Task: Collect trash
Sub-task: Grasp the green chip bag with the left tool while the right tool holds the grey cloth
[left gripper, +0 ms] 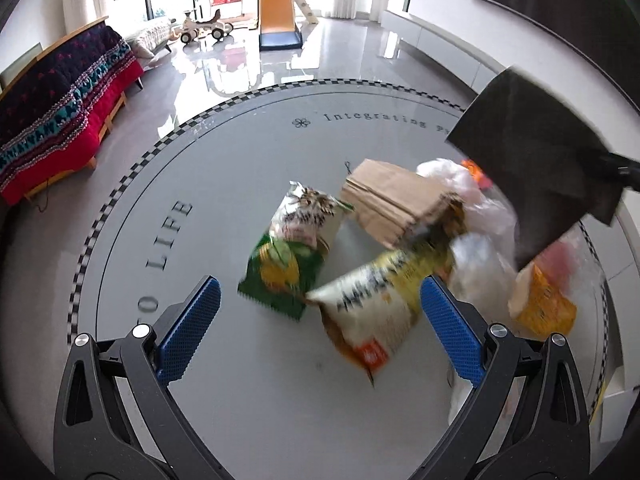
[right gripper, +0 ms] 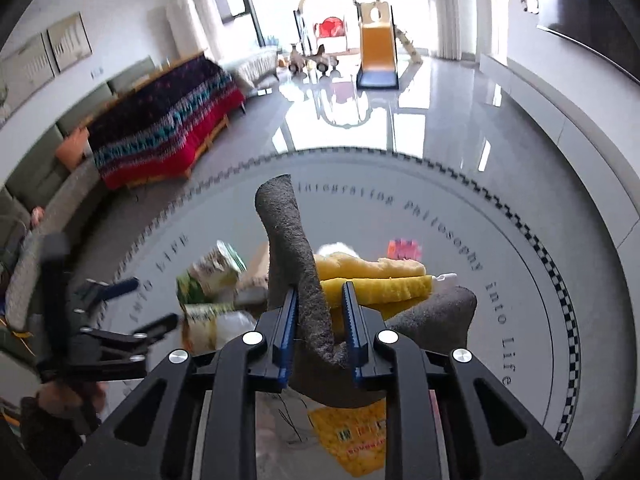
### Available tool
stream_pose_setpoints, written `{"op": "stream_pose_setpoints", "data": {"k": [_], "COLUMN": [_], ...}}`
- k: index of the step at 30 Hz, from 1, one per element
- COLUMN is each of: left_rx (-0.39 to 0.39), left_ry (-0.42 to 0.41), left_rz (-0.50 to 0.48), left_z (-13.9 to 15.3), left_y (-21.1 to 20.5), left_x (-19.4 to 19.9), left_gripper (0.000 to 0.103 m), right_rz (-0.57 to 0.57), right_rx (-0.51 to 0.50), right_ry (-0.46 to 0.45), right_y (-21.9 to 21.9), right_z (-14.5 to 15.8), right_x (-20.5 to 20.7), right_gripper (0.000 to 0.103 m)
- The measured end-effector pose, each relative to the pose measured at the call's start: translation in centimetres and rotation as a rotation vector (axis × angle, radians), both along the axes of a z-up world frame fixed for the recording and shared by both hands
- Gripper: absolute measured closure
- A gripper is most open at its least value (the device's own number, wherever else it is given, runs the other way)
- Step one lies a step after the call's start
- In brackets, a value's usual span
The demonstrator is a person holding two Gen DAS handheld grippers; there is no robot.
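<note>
**A:** Your right tongs point(right gripper: 320, 316) are clamped on a fold of the grey felt cloth point(right gripper: 296, 252), with a yellow sponge-like cloth point(right gripper: 376, 284) bunched just beyond the blades. The felt stands upright out of the grip, so I judge you have it pinched at its middle to lift it clear of the pile.

**B:** And your left tongs point(left gripper: 320, 332) stand wide apart, holding nothing, above the round grey bench point(left gripper: 240, 160). That spread looks chosen to straddle a wrapper; the white-and-yellow snack packet point(left gripper: 372, 312) lies right between the blue pads point(left gripper: 192, 328).

**A:** It may lie below them rather than touching them. The blur doesn't let me tell.

**B:** Now the trash itself. It sits in one loose heap at the middle of the bench: a green snack bag point(left gripper: 288, 256) with a crumpled white top, touching the white-and-yellow packet; a flattened brown paper bag point(left gripper: 396, 204) behind them; clear plastic bags point(left gripper: 480, 216) to the right; and an orange-yellow packet point(left gripper: 544, 300) at the far right.

**A:** All are thin, creased and light, so in my judgement they will slide on that smooth top if you nudge them instead of pinching an edge.

**B:** No bin shows in either view.
</note>
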State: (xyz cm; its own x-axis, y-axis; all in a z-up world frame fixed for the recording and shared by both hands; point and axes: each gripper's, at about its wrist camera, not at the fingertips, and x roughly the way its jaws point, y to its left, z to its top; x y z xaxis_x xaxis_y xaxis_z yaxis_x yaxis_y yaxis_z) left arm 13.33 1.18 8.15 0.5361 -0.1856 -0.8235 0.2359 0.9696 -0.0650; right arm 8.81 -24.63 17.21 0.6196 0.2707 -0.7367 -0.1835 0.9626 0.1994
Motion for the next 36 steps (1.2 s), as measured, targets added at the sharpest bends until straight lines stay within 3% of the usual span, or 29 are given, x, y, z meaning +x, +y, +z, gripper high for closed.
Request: {"op": "stream_pose_setpoints", "data": {"k": [9, 15, 18, 20, 21, 24, 36], "left_rx": [0.099, 0.124, 0.144, 0.093, 0.078, 0.100, 0.018], "left_ry": [0.100, 0.121, 0.095, 0.097, 0.093, 0.067, -0.001], "left_rz": [-0.005, 0.011, 0.015, 0.015, 0.017, 0.034, 0.019], "left_z": [-3.7, -5.9, -6.2, -6.1, -6.0, -5.7, -2.0], "left_y": [-0.5, -0.4, -0.4, -0.3, -0.3, -0.6, 0.9], "left_x": [7.0, 8.1, 7.8, 7.5, 7.3, 6.5, -1.6], "left_gripper": [0.006, 0.006, 0.010, 0.029, 0.047, 0.048, 0.049], "right_rz": [-0.017, -0.020, -0.025, -0.031, -0.033, -0.040, -0.004], "right_rx": [0.044, 0.050, 0.046, 0.048, 0.049, 0.054, 0.070], "right_ry": [-0.037, -0.025, -0.028, -0.029, -0.028, -0.026, -0.058], "right_y": [-0.3, 0.2, 0.5, 0.3, 0.2, 0.1, 2.6], "right_z": [0.9, 0.0, -0.1, -0.2, -0.1, -0.1, 2.6], "right_x": [1.0, 1.2, 1.3, 1.3, 1.3, 1.1, -2.5], "right_gripper": [0.080, 0.080, 0.080, 0.080, 0.080, 0.080, 0.080]}}
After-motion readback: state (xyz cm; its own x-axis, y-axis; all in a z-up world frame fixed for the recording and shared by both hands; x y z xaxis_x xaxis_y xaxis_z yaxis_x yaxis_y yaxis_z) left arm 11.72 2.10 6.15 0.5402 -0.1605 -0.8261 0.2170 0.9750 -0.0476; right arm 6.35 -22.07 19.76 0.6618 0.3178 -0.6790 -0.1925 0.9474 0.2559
